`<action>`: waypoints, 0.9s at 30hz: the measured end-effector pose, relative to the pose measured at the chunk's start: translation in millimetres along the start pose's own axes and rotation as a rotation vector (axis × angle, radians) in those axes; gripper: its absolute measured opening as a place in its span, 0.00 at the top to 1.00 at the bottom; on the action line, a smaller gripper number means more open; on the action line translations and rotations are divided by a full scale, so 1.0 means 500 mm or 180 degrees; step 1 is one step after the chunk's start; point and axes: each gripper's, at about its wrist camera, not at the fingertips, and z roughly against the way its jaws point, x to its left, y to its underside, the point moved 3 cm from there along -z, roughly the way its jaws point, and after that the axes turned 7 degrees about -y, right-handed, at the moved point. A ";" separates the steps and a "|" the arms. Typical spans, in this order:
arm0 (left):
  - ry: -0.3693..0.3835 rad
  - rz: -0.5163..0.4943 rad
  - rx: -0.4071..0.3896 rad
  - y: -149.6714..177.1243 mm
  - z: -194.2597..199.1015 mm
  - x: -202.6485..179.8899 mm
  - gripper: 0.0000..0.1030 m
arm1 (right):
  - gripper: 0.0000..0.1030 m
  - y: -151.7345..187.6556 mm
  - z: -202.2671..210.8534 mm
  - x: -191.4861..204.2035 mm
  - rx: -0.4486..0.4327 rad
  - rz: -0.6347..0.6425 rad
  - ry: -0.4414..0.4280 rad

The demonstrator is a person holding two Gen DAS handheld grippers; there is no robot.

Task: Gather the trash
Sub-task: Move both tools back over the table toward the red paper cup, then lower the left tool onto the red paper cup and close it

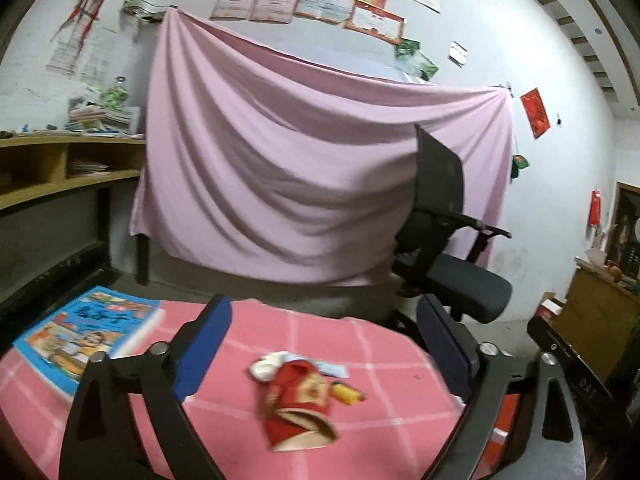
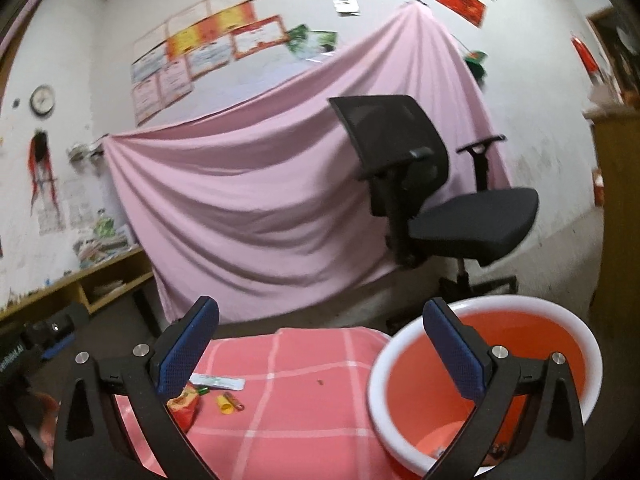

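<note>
Bin (image 2: 496,312) base behind right fingers (image 2: 460,356)

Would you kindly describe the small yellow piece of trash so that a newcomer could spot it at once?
Start at the pink checked tablecloth. Near its middle lies a cluster of litter around a crumpled red wrapper. The yellow tube lies right beside that wrapper, the only plain yellow, stubby cylinder there, unlike the pale flat packet behind it.
</note>
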 end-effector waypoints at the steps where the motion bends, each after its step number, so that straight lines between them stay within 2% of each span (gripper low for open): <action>1: -0.0041 0.0013 -0.0012 0.003 0.002 0.015 0.06 | 0.00 0.002 -0.005 0.012 -0.0003 0.0055 -0.0024; 7: -0.0156 0.0003 0.0074 0.026 -0.004 0.064 0.06 | 0.00 0.024 -0.034 0.079 0.0012 0.0459 -0.0142; 12: -0.0161 -0.0069 0.0276 0.052 -0.025 0.076 0.06 | 0.00 0.048 -0.060 0.113 0.0140 0.0830 -0.0030; 16: -0.0123 -0.0213 0.0512 0.077 -0.047 0.069 0.07 | 0.00 0.060 -0.076 0.110 0.0262 0.0841 -0.0021; 19: -0.0033 -0.0171 0.0682 0.090 -0.064 0.064 0.07 | 0.00 0.066 -0.084 0.102 0.0354 0.0782 -0.0001; 21: 0.0047 -0.0116 0.0806 0.096 -0.078 0.063 0.10 | 0.00 0.069 -0.086 0.095 0.0393 0.0745 0.0005; 26: 0.0168 -0.0056 0.1174 0.117 -0.120 0.050 0.38 | 0.00 0.075 -0.096 0.091 0.0520 0.0722 0.0000; 27: 0.0181 -0.0053 0.1232 0.120 -0.127 0.045 0.40 | 0.00 0.077 -0.100 0.091 0.0560 0.0724 0.0000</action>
